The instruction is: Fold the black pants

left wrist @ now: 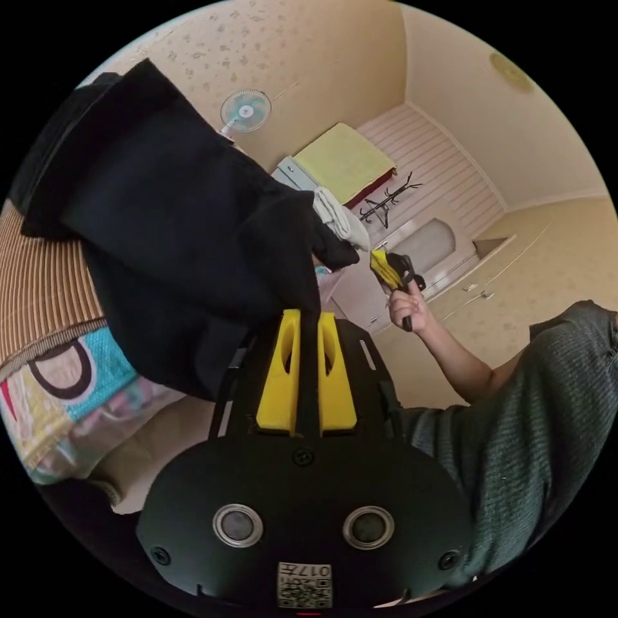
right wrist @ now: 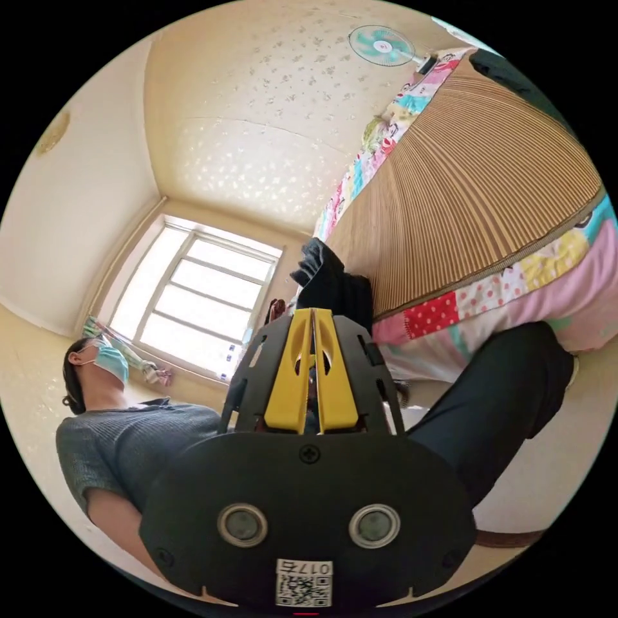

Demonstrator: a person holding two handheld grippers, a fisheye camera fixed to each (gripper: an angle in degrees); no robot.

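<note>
**Pants lifted by both ends, no fold laid down yet**

I have the black pants (left wrist: 187,238) up off the bed, and that is about as far as I judge the job to be. In the left gripper view my left gripper (left wrist: 308,322) has its yellow jaws drawn in on a strip of the dark cloth, pinching it, and the bulk of the garment hangs as a loose bunched mass over the woven mat (left wrist: 45,283) and the patterned quilt (left wrist: 71,393) below it.

Across the room in that same view I see the right gripper (left wrist: 388,267) in the person's hand (left wrist: 411,308), with a tail of the pants reaching toward it. In the right gripper view its jaws are pressed nearly together with dark fabric bunched just past their tips; I read it as gripping the cloth, though the pinch itself is hard to make out.

Nothing looks flattened or doubled over. Spreading, aligning the legs and all folds are left.
</note>
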